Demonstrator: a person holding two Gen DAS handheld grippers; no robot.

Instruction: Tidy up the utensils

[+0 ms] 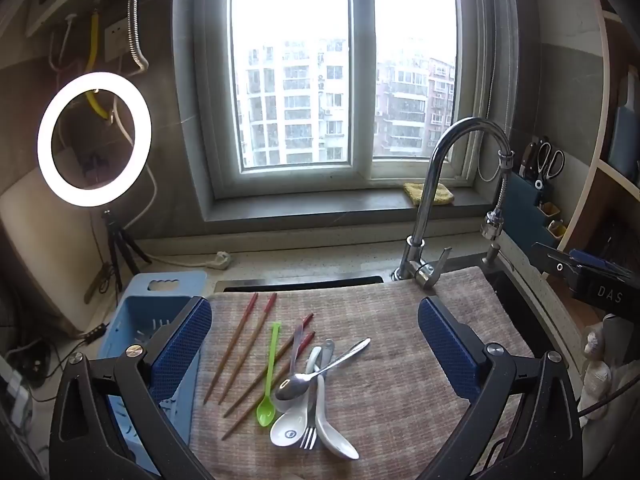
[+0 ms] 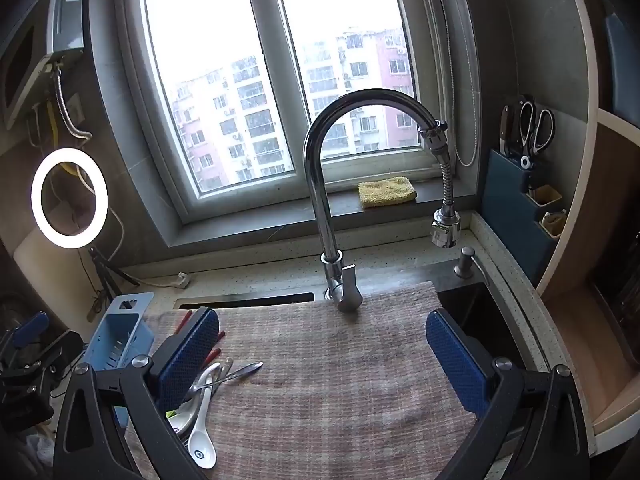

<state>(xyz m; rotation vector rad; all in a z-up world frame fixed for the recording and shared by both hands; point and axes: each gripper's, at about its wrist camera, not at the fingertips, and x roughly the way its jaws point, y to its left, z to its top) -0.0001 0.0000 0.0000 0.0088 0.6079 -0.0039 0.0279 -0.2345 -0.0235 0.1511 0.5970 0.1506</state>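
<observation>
Hadn't grabbed anything yet: my left tongs [image 1: 316, 354] and right tongs [image 2: 322, 356] both hung wide open and empty over the towel [image 1: 400, 380], utensils [image 1: 296, 384] piled beside the blue basket [image 1: 140, 320], so next I'd pinch one piece.

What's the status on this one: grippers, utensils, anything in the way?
Left gripper and right gripper open, empty, above the cloth. Utensils piled loose, chopsticks alongside, blue basket at left. Nothing blocking.
</observation>
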